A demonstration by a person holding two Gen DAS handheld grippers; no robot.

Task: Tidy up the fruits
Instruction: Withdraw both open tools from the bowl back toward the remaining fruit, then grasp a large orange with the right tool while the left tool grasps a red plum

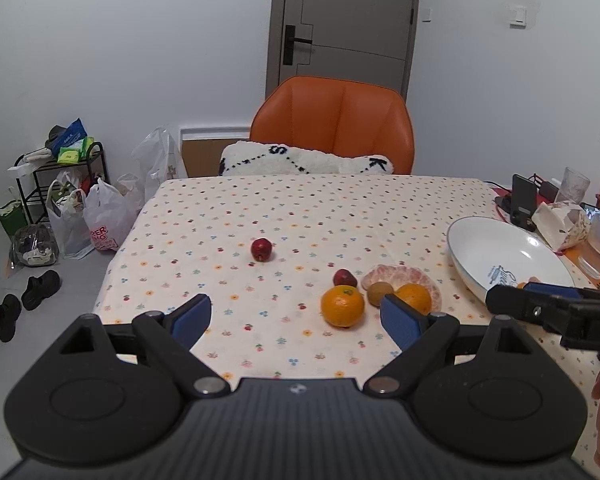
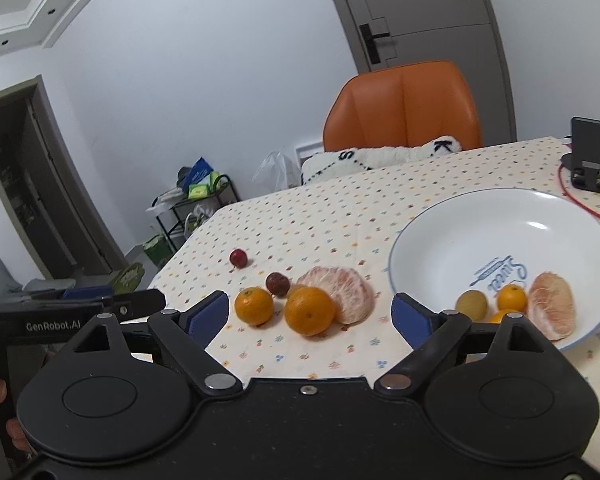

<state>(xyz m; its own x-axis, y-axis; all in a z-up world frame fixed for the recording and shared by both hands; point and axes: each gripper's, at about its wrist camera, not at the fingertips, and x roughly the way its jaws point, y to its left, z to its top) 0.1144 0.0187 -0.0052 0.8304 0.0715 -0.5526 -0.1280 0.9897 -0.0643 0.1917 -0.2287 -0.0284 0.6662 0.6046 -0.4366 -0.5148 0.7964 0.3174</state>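
You've got both the left gripper (image 1: 296, 320) and right gripper (image 2: 310, 314) wide open, holding nothing. Plate (image 2: 460, 216) near the table's right edge already has four fruits. Two oranges (image 2: 309, 310), pomelo, and both red fruits (image 2: 238, 257) farther out still need moving.

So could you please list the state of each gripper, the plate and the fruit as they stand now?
left gripper: open, empty.
right gripper: open, empty.
plate: upright, partly filled.
pomelo piece in the plate: peeled.
kiwi in the plate: whole.
pomelo piece on the table: peeled.
two oranges on the table: unpeeled.
lone red fruit: whole, apart from the cluster.
door: shut.
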